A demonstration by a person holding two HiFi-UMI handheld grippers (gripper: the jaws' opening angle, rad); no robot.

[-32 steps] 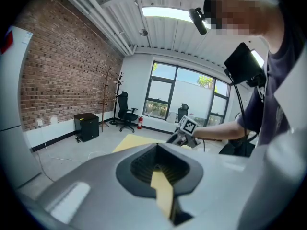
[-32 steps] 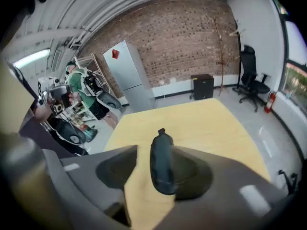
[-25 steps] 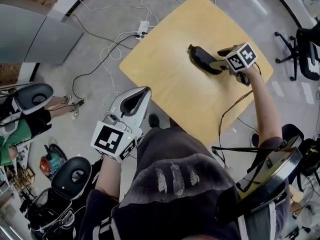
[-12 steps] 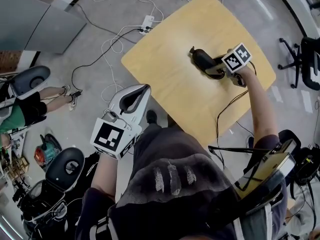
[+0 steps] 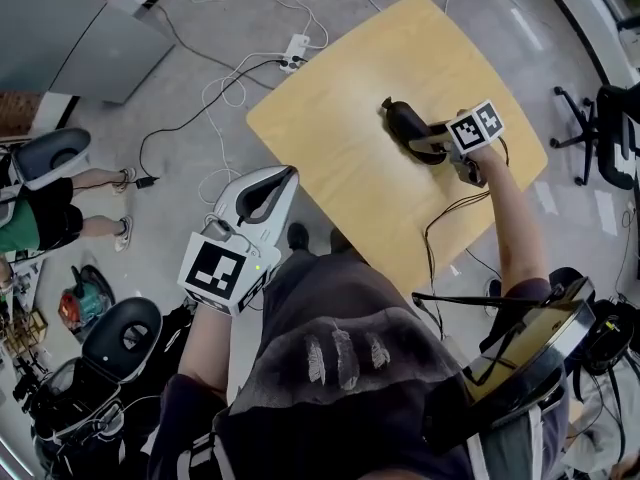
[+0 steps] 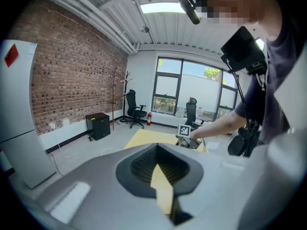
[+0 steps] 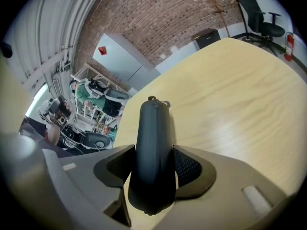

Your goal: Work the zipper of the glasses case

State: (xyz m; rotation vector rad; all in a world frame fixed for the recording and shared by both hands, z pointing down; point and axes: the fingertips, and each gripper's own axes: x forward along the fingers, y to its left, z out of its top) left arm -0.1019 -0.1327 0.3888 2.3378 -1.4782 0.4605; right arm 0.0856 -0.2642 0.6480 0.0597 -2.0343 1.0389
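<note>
A dark, elongated glasses case (image 5: 401,118) lies on the light wooden table (image 5: 340,138). My right gripper (image 5: 428,143) is at the case's near end. Its jaws have just been closing, and in the right gripper view the case (image 7: 153,143) fills the gap, touching both pads of that gripper (image 7: 152,174). The zipper pull (image 7: 152,99) sits at the case's far tip, pointing away from me. My left gripper (image 5: 283,178) is shut and empty, held off the table over the floor at my left side. It also shows in the left gripper view (image 6: 163,198).
A white power strip (image 5: 291,51) and loose cables lie on the floor beyond the table's far left corner. An office chair (image 5: 612,118) stands at the right. Black seat shells (image 5: 125,338) and a seated person (image 5: 40,223) are at the left.
My right gripper has sunk a little onto the near end of the case, and its jaws have drawn in against it. The left gripper has stayed where it was.
</note>
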